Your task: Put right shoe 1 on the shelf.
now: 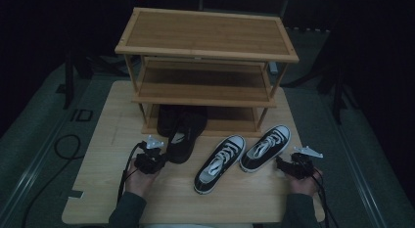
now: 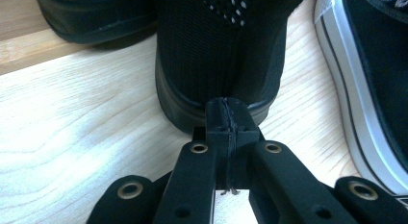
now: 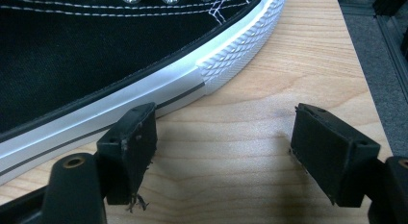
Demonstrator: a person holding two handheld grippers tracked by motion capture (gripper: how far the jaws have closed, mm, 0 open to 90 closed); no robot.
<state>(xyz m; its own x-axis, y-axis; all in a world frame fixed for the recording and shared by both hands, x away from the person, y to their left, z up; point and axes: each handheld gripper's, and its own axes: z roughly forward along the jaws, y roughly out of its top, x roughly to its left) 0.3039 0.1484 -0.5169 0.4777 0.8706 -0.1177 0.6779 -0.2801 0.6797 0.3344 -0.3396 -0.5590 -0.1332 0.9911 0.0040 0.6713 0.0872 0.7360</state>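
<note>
Mesh-knit black slip-on [image 1: 182,140] lies near the bamboo rack [image 1: 205,57], left gripper [image 2: 226,119] clenched empty at its heel. Right gripper [image 3: 223,152] gapes beside a canvas sneaker's [image 3: 96,65] ribbed rubber toe (its twin [image 1: 218,163] lies between).

My right gripper [image 3: 223,152] sits low over the wooden table [image 3: 269,84], jaws wide apart, nothing between them. Black canvas sneaker [image 3: 72,56] with its white rubber sole lies just beside my left jaw.
</note>
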